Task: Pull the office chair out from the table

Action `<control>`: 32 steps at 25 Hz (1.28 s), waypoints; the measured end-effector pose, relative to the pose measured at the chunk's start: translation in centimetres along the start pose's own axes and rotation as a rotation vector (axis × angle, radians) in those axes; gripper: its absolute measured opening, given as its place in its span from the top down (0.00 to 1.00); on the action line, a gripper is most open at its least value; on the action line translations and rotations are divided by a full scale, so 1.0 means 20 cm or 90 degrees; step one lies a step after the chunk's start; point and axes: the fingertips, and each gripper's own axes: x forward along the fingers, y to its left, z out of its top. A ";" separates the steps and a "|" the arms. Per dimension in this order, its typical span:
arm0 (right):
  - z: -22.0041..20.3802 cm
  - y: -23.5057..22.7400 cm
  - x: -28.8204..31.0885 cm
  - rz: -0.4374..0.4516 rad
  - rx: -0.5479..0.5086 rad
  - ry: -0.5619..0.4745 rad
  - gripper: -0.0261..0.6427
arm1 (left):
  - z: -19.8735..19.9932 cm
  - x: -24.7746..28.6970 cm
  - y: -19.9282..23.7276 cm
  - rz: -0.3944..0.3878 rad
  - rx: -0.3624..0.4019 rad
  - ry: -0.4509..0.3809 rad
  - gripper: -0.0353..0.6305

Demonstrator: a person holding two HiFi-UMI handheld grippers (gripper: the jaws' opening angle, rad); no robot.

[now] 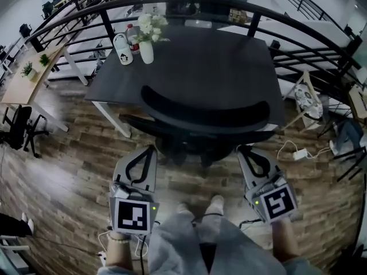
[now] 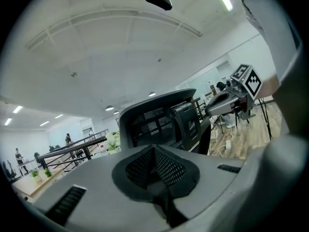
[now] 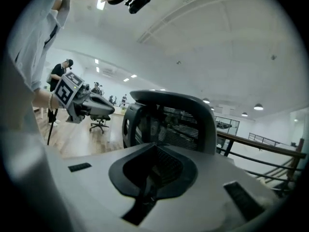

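Note:
The black office chair (image 1: 205,118) is tucked under the dark table (image 1: 229,67), with only its curved mesh backrest showing at the near edge. My left gripper (image 1: 151,149) is shut and hangs just short of the backrest's left end, apart from it. At the right end my right gripper (image 1: 242,149) is also shut and holds nothing. In the left gripper view the shut jaws (image 2: 154,151) point at the backrest (image 2: 159,122), with the right gripper (image 2: 227,100) beyond. From the right gripper view the backrest (image 3: 174,120) stands past the jaws (image 3: 155,151), and the left gripper (image 3: 84,103) is at the left.
A vase of white flowers (image 1: 147,39) and a white bottle (image 1: 122,49) stand on the table's far left corner. A black railing (image 1: 229,4) curves behind. Another office chair (image 1: 20,128) stands at the left. A power strip with cable (image 1: 298,153) lies on the wooden floor at the right.

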 end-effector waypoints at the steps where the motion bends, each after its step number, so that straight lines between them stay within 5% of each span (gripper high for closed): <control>1: -0.03 -0.02 0.00 -0.006 -0.018 0.014 0.94 | -0.01 0.01 0.01 -0.005 0.014 0.004 0.93; 9: -0.19 -0.19 0.02 -0.031 -0.206 0.119 0.74 | -0.14 0.10 0.06 -0.075 0.198 0.039 0.86; 16: -0.32 -0.32 0.05 -0.024 -0.336 0.231 0.67 | -0.30 0.24 0.18 -0.124 0.395 0.129 0.70; 20: -0.40 -0.34 0.07 0.004 -0.388 0.283 0.63 | -0.36 0.31 0.25 -0.141 0.511 0.169 0.68; 27: -0.51 -0.37 0.12 0.037 -0.458 0.347 0.63 | -0.55 0.43 0.29 -0.216 0.586 0.255 0.59; 32: -0.56 -0.38 0.17 0.056 -0.501 0.385 0.63 | -0.60 0.51 0.28 -0.249 0.607 0.266 0.59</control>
